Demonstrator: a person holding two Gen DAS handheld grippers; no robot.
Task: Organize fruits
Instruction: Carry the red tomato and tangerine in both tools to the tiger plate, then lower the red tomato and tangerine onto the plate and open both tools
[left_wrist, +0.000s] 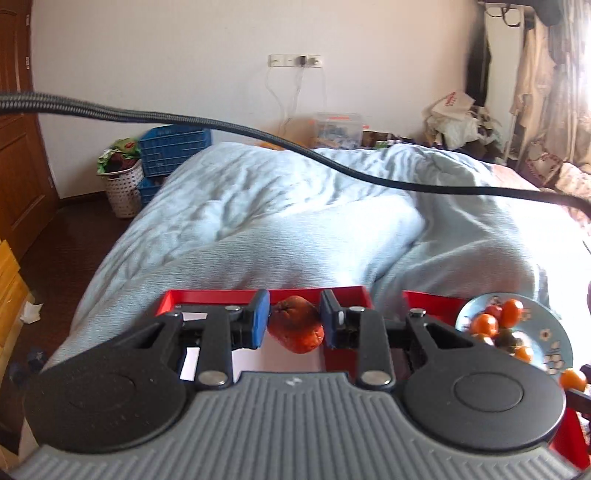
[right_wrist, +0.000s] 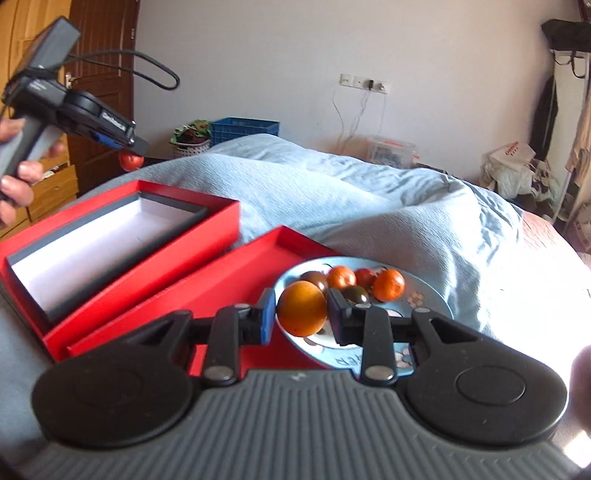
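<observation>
While L gripper (left_wrist: 293, 325) jaws grip red fruit (left_wrist: 297, 328), R gripper (right_wrist: 302, 314) jaws grip orange fruit (right_wrist: 302, 308); no legible labels.

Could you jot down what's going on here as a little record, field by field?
Setting: blue-grey quilt on a bed
Left gripper: shut on a red wrinkled fruit, held in the air
Right gripper: shut on an orange fruit
Plate: five small fruits remaining
Red box: white-lined, nothing inside
Red lid: beside the box, under the plate's edge

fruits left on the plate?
5, in a cluster on the plate: two orange, one red, two dark. More may hide behind the right gripper's orange.
</observation>
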